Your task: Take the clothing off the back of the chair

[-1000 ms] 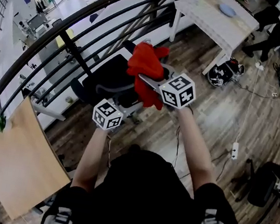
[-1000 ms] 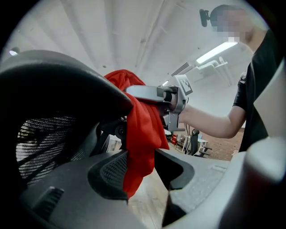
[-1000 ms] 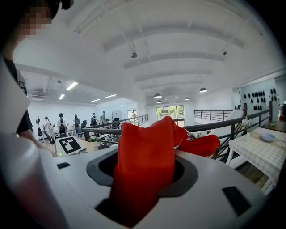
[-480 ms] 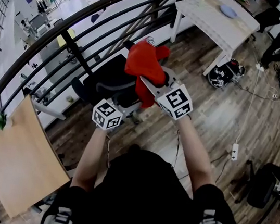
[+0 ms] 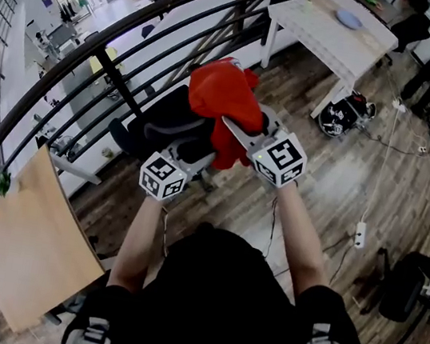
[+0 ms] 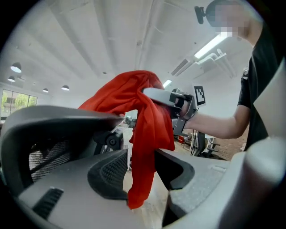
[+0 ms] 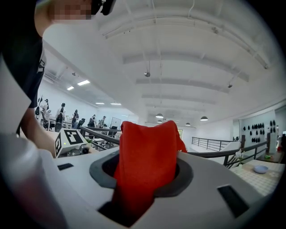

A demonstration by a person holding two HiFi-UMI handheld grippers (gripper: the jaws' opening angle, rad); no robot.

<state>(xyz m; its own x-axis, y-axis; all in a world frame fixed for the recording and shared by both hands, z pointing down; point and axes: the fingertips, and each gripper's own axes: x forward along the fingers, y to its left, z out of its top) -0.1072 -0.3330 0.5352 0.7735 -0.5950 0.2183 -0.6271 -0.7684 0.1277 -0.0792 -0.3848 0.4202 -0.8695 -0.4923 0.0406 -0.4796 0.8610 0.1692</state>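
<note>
Cloth (image 5: 222, 99) nearly off chair (image 5: 167, 119)!
Pinched in just-closed jaws of right gripper (image 7: 147, 165), held high to clear its back; tail dangling loose between parted jaws of left gripper (image 6: 140, 165), ready below.

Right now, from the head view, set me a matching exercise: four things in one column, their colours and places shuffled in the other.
Things:
1 cloth
2 chair
3 plate
4 power strip

Descriptions:
A white, on the floor
B red
C blue, on the table
D black, by the railing

Pairs: 1-B; 2-D; 3-C; 4-A
</note>
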